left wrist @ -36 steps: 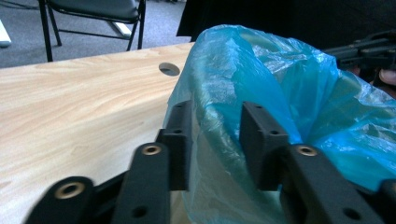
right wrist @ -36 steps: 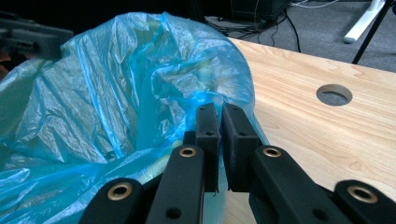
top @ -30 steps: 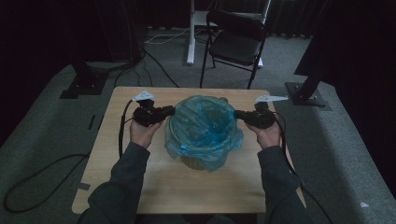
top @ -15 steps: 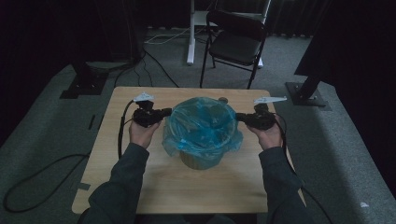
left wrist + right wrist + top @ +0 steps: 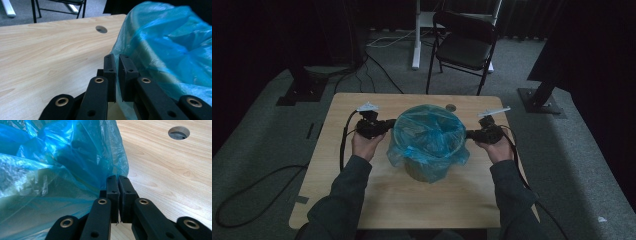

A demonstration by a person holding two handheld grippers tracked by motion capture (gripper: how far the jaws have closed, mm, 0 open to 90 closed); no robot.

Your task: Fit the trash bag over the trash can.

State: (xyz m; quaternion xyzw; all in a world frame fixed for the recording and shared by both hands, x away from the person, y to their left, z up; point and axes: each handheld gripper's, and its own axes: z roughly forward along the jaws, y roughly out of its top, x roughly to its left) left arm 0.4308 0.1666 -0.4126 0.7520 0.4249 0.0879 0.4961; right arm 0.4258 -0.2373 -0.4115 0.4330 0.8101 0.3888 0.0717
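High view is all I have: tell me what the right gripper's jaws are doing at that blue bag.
Observer: In the right gripper view, the right gripper has its jaws together, and the blue bag runs by its edge into their tips, seemingly pinched.
Operator: Now report the left.
Observer: The left gripper has just been opening its jaws. A slim gap shows, with the blue bag against one jaw. I cannot tell whether film is between them.
Operator: Name that dot beyond the bag.
Observer: A round hole through the table.
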